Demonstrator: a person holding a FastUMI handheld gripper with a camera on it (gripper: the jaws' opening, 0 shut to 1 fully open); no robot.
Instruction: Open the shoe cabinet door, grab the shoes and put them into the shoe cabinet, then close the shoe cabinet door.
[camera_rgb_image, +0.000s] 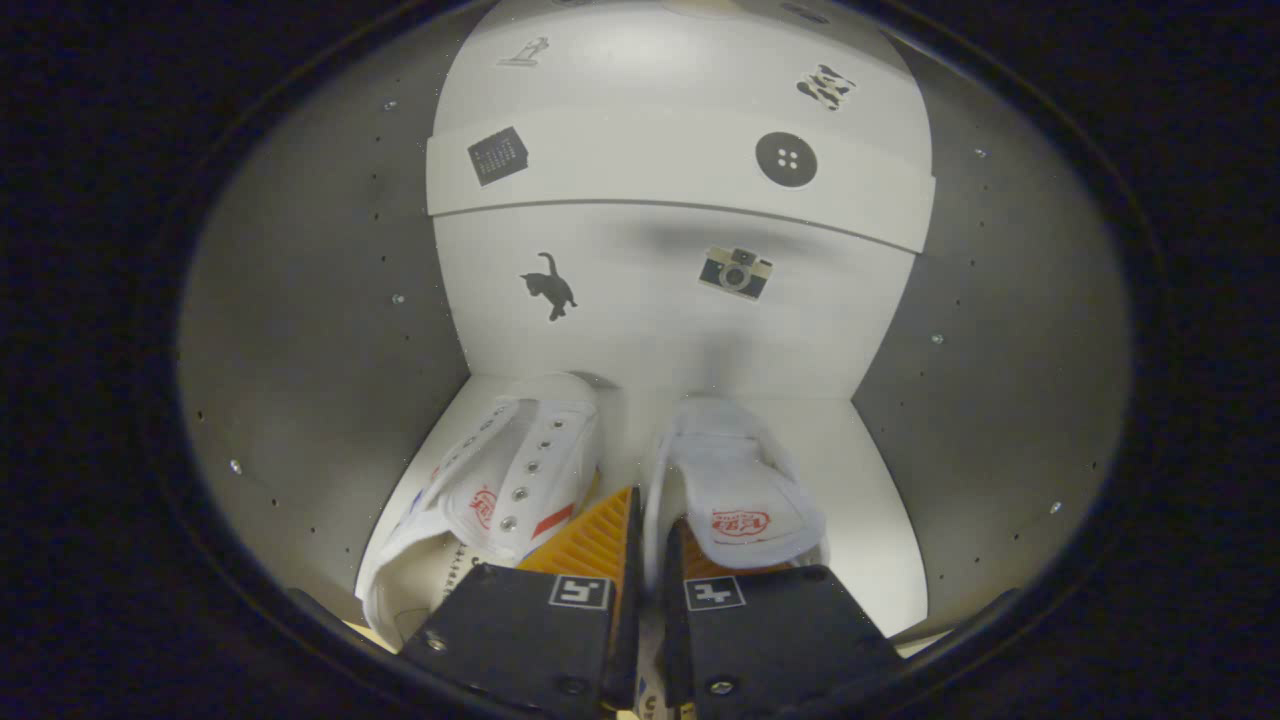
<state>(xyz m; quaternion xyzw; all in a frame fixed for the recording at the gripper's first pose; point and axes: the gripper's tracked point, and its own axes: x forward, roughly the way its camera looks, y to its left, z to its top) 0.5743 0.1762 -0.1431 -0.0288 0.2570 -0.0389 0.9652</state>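
Inside the shoe cabinet, the gripper has its two fingers drawn close together on the inner side wall of the right-hand shoe, the thin white collar of that shoe passing through the narrow slot between them; one finger lies outside the shoe, the other sits inside its opening under the tongue with its red printed logo. Whether both fingers actually press on the fabric is hard to tell, though the gap is no wider than the collar itself. Just beside it, touching the outer finger, lies the left-hand shoe, a white canvas lace-up tilted onto its side, its row of metal eyelets and a red and blue stripe turned upward. Both shoes rest on the cabinet's white floor panel, toes pointing toward the back, the pair side by side near the panel's front edge. Beyond them rises the white back panel, decorated with small stickers: a black cat and a camera on the lower section, a dark button and a dark square on a projecting band above. Grey side walls with rows of small holes close in on either side.
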